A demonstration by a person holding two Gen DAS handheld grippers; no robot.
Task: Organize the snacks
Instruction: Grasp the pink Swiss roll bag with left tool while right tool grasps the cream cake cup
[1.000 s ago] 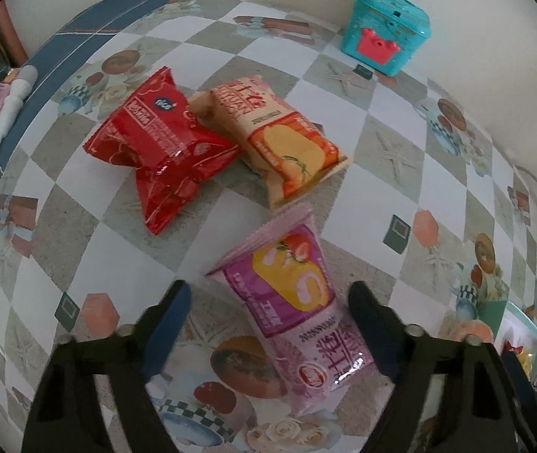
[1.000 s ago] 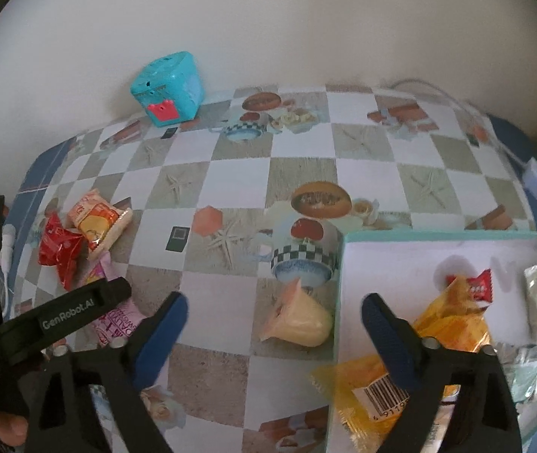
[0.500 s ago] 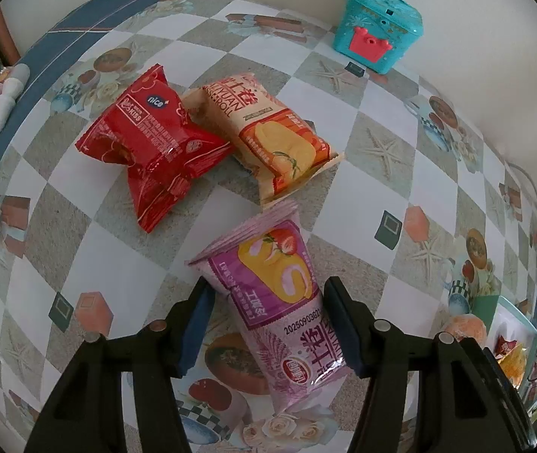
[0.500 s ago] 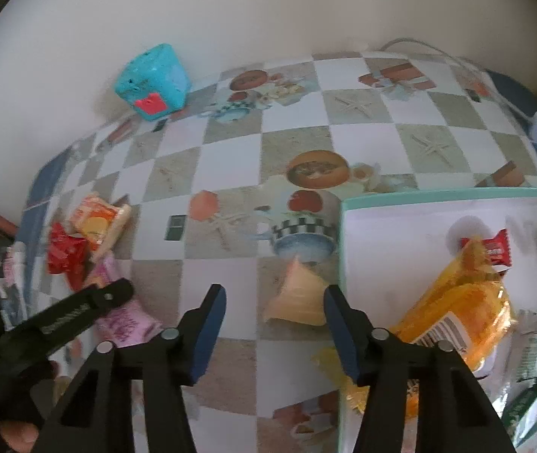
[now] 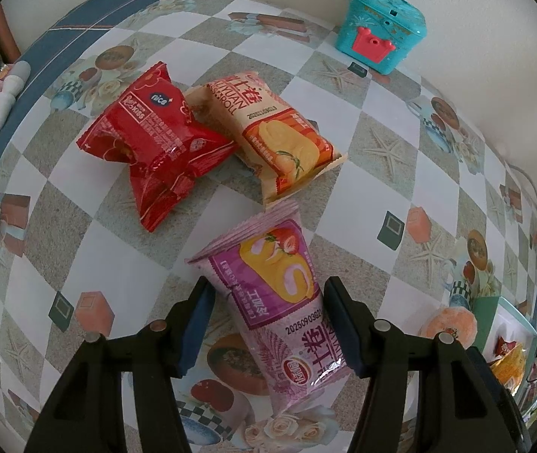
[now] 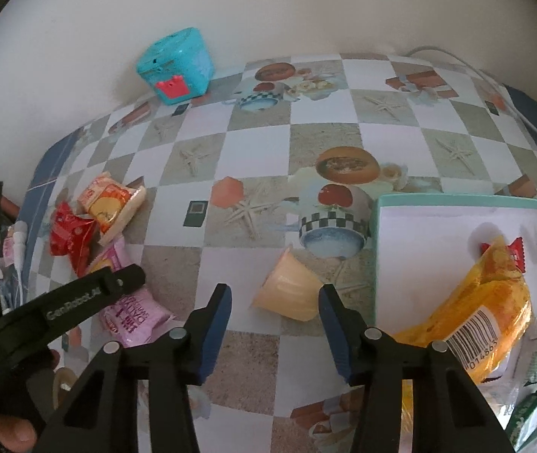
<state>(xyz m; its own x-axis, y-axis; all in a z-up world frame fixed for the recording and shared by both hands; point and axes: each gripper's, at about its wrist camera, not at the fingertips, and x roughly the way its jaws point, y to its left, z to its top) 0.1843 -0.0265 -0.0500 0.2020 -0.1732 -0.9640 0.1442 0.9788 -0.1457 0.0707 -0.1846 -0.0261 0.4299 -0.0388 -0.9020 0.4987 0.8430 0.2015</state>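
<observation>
left hand-held gripper [image 5: 268, 321]: blue pads either side of the pink packet [image 5: 283, 302]; right pad on the packet edge, left pad a sliver off it, so I can't tell if it's actually pinching.
right hand-held gripper [image 6: 274, 319]: fingers spread around the yellow cup [image 6: 287, 294], touching neither side.
pink packet: glossy crinkled foil pillow bag, serrated end seal, swirl-cake print; lies flat on the worktop [image 5: 400, 124], near side.
red packet [image 5: 155, 143]: shiny red foil, twisted and puffed, far left, touching the orange packet [image 5: 280, 139].
orange packet: matte cream-and-orange pillow bag, just beyond the pink one.
yellow cup: smooth plastic, tapered, tipped on its side just left of the tray [image 6: 378, 256].
tray: teal rim, white floor, near right; holds a yellow bag [image 6: 476, 313] with a barcode, a small red candy [image 6: 516, 255] and pale green sachets.
worktop: glossy checkered vinyl cloth printed with starfish and cups.
teal box [image 6: 176, 66]: hard plastic, rounded, red latch, far side against the wall.
vs 1 s ago: both grippers were wide apart, now narrowed onto their targets.
vs 0.5 s ago: left gap about the same; right a bit wider, closer to the cup.
</observation>
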